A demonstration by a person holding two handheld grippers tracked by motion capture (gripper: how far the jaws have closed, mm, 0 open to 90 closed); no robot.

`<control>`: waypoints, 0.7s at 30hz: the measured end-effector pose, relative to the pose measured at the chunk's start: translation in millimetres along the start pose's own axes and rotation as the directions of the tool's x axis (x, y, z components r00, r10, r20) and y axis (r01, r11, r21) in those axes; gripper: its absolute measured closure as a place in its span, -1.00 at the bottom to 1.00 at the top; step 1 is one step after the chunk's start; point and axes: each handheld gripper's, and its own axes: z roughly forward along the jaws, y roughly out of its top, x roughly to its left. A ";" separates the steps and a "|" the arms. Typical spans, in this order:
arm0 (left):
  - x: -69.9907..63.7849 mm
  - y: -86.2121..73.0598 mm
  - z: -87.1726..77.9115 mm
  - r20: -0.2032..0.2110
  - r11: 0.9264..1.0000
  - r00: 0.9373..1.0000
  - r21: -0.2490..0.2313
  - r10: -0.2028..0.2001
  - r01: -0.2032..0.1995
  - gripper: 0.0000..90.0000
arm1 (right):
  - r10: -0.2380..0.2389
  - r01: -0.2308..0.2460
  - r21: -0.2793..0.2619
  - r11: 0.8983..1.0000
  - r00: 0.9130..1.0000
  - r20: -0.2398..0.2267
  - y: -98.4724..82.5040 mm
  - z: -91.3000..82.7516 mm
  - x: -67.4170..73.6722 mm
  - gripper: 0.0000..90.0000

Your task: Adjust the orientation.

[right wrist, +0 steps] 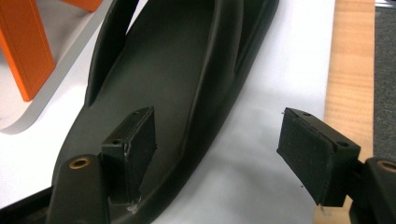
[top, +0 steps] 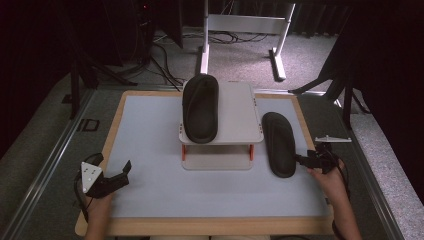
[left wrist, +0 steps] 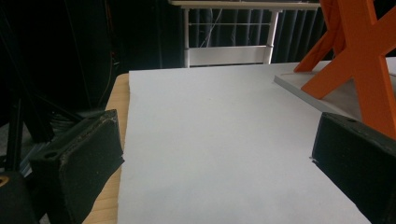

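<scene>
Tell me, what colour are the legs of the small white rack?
Orange legs, clearest in the left gripper view.

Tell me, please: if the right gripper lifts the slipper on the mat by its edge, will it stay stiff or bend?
The slipper looks like thin moulded foam or rubber, so it is probably light. It is long and flat, so gripped at one rim it may droop somewhat. Its matte surface seems unlikely to slip between the right gripper's open pads.

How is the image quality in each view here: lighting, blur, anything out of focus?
High view: table evenly lit, surroundings dark, picture soft. Left gripper view: mat bright, near black pads slightly soft, left background dark. Right gripper view: black slipper shows little surface detail, nearest parts blurred, right tool pads fairly sharp.
</scene>
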 end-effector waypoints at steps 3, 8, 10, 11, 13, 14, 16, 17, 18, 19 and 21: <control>-0.1 0.1 0.2 -0.001 1.000 1.000 0.001 0.000 0.000 -0.97 | -0.001 0.001 0.009 1.000 1.000 -0.003 7.9 1.4 -1.6 -0.38; -0.3 0.2 0.3 -0.004 1.000 1.000 0.004 0.003 -0.003 -0.97 | -0.008 0.008 0.030 1.000 1.000 0.001 22.3 4.0 -3.6 -0.38; -0.2 0.2 0.3 -0.003 1.000 1.000 0.004 0.002 -0.002 -0.97 | -0.016 0.016 0.041 0.999 1.000 0.001 28.2 5.3 -4.0 -0.38; -0.2 0.1 0.3 -0.002 1.000 1.000 0.003 0.002 -0.002 -0.97 | -0.019 0.019 0.048 0.999 1.000 0.002 31.1 6.1 -4.2 -0.38; -0.2 0.1 0.2 -0.001 1.000 1.000 0.003 0.002 -0.002 -0.97 | -0.025 0.025 0.062 0.998 1.000 -0.008 36.5 8.5 -4.6 -0.38; -0.1 0.1 0.2 0.000 1.000 1.000 0.003 0.002 -0.002 -0.97 | -0.026 0.027 0.069 0.997 1.000 -0.004 39.0 9.8 -4.2 -0.38; -0.2 0.1 0.2 0.000 1.000 1.000 0.002 0.001 -0.001 -0.97 | -0.032 0.033 0.083 0.996 0.999 -0.009 43.5 13.1 -4.1 -0.38; -0.3 0.1 0.2 0.000 1.000 1.000 0.001 0.001 -0.001 -0.97 | -0.031 0.031 0.086 0.996 1.000 -0.008 45.6 14.8 -4.0 -0.38; -0.3 0.1 0.2 -0.003 1.000 1.000 0.001 0.001 -0.001 -0.97 | -0.030 0.031 0.089 0.996 1.000 -0.007 47.8 16.4 -4.1 -0.38; -0.3 0.1 0.2 -0.005 1.000 1.000 0.001 -0.001 0.001 -0.97 | -0.025 0.025 0.091 0.996 1.000 -0.005 50.0 17.8 -4.2 -0.38; 0.0 -0.1 -0.3 -0.007 1.000 1.000 -0.001 -0.002 0.002 -0.97 | -0.020 0.020 0.100 0.995 1.000 -0.003 54.8 20.0 -4.9 -0.38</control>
